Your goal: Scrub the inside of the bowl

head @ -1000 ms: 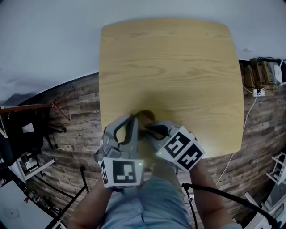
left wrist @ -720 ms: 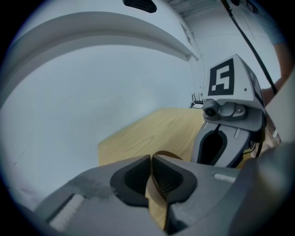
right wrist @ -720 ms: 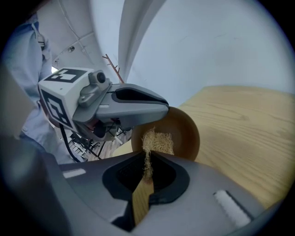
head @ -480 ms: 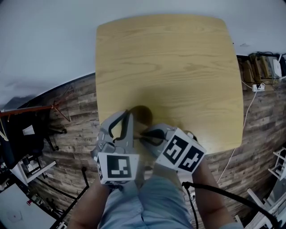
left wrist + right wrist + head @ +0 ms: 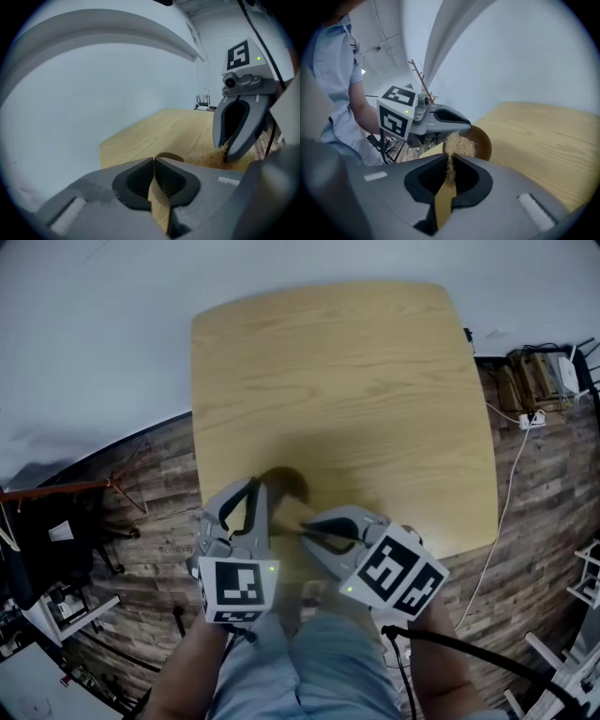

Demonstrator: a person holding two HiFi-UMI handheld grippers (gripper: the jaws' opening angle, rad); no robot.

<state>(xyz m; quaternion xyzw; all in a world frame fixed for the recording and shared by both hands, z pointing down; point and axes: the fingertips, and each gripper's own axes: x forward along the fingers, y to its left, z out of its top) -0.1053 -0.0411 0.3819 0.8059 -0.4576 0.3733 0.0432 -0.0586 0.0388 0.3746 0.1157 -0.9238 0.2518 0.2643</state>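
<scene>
A small brown bowl (image 5: 285, 483) sits low over the near edge of the light wooden table (image 5: 347, 381). My left gripper (image 5: 261, 491) is shut on the bowl's rim; the thin brown wall (image 5: 157, 197) shows pinched between its jaws. My right gripper (image 5: 307, 527) is shut on a tuft of tan fibrous scrubber (image 5: 458, 143). The scrubber sits right at the bowl (image 5: 484, 140), beside the left gripper (image 5: 465, 123). In the left gripper view the right gripper (image 5: 226, 153) hangs at the right, with scrubber fibres (image 5: 213, 158) under its tip. The bowl's inside is mostly hidden.
The table's near edge lies just under both grippers, and the person's legs (image 5: 309, 662) are below it. Dark wood flooring surrounds the table. Cables and a power strip (image 5: 530, 418) lie at the right, and a dark stand (image 5: 56, 521) at the left. A white wall (image 5: 94, 324) is behind.
The table, bowl and both grippers have drifted a little left in the head view. Both grips look the same, with the scrubber still close to the bowl.
</scene>
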